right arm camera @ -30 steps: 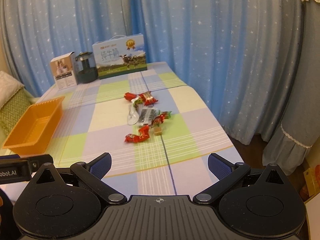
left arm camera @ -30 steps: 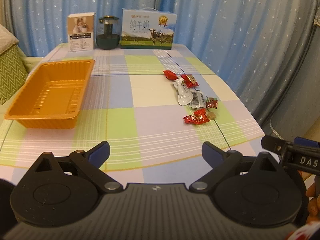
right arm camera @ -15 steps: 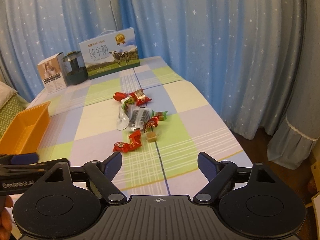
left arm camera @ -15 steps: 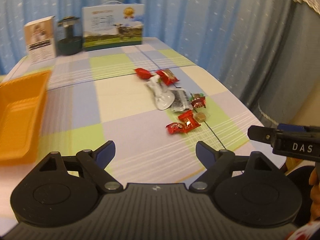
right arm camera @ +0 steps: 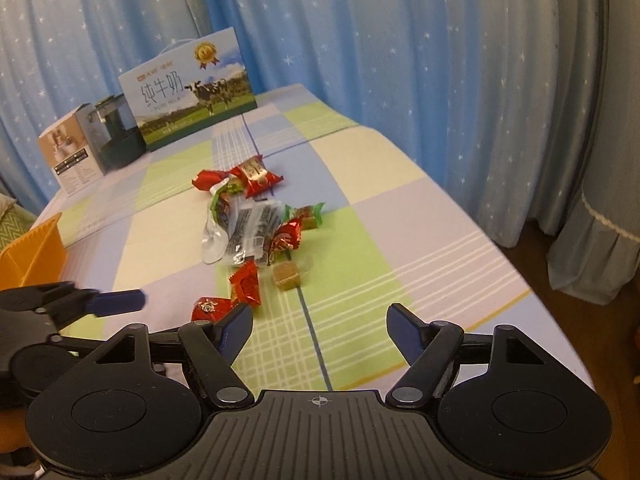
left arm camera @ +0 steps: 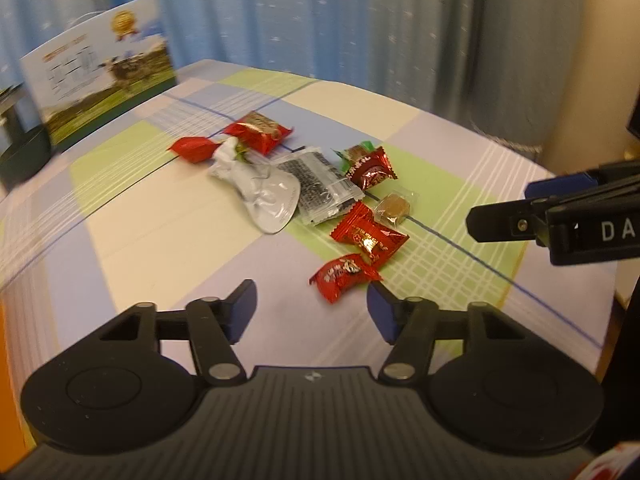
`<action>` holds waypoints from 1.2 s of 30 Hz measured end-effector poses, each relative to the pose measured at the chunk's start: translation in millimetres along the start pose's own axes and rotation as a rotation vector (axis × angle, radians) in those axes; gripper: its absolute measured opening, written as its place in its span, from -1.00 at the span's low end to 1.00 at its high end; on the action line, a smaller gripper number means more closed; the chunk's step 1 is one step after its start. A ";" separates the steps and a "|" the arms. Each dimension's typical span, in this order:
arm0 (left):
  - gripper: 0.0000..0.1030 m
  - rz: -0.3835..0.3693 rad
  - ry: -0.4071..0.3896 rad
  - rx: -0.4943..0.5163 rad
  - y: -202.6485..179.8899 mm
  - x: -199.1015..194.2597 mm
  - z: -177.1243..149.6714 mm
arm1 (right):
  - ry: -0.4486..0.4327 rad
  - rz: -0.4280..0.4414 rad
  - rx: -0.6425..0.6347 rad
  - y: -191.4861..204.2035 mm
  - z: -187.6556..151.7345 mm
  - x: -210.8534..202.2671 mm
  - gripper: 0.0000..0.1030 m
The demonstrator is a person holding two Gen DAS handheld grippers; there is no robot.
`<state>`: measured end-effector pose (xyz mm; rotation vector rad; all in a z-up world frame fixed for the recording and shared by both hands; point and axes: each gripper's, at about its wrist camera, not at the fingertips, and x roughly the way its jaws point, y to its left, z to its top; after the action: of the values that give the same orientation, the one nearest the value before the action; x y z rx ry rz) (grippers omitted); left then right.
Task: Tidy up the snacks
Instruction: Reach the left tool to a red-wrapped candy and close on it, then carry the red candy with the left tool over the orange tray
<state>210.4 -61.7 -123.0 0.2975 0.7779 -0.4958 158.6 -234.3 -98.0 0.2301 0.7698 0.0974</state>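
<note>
**Both tongs over the snack pile, nothing in either**

I had my left gripper pointed down at the near end of the scattered snacks. Its jaws had just been closing and stood about half apart, with nothing pressed between the blue pads. The nearest red candy lay on the checked tablecloth just ahead of the fingertips, close to my right-hand finger but not touched by it.

My right gripper hung beside it, also angled down at the table. Its jaws had likewise just been narrowing, yet they were still fairly wide and empty; only cloth showed between the pads. From that camera the same nearest candy sat right at the tip of the left finger, partly hidden behind it, and I could not tell whether they touched.

The rest of the pile trailed away up the table: a second red candy, a small brown caramel in clear wrap, a dark red candy with green ends, a black-printed clear packet, a crumpled silver pouch and two more red packets behind.

The orange tray stood at the table's left edge, well apart from the snacks. A milk carton box stood at the far end.
</note>
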 end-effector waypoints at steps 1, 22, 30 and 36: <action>0.06 -0.011 0.001 0.017 1.2 4.4 1.6 | 0.000 0.000 -0.005 1.4 0.0 2.7 0.45; -0.67 0.064 0.025 -0.196 39.6 -16.6 -34.5 | 0.016 0.085 -0.173 40.4 3.0 45.4 -0.07; -0.66 0.079 -0.001 -0.200 42.6 -21.0 -42.4 | 0.047 0.065 -0.292 62.5 5.8 76.5 -0.29; -0.61 0.072 -0.014 -0.194 42.7 -17.6 -42.5 | 0.062 0.042 -0.326 67.5 0.1 82.0 -0.41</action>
<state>197.1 -1.7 -135.8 0.1413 0.7925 -0.3510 217.1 -154.8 -137.2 -0.0670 0.7985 0.2687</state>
